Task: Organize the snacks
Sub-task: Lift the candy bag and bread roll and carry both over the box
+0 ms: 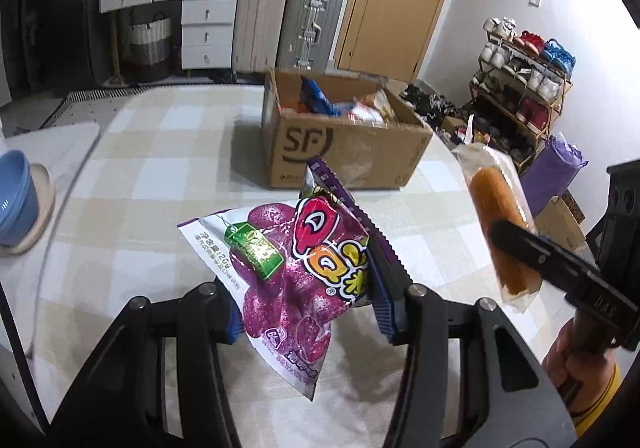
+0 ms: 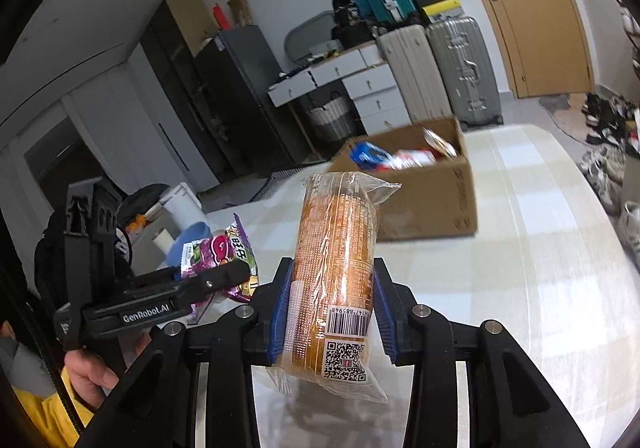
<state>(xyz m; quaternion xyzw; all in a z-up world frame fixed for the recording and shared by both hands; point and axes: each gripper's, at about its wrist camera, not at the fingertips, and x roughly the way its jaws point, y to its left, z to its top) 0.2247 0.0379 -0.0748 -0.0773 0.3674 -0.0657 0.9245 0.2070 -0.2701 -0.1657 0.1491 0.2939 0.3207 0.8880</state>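
Checked bedspread [image 1: 132,175] beneath two raised grippers

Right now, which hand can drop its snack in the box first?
Probably the right gripper: its wrapped orange roll points nearly straight at the cardboard box. The left gripper with grape candy is close too.

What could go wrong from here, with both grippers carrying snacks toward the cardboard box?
The purple candy bag is pinched by the left gripper across its loose middle and hangs tilted above the checked cloth, so it may slip out. The wrapped cake roll stands tall in the right gripper, held near its lower end, so it could pivot. The cardboard box already looks full, so items dropped in may spill over.
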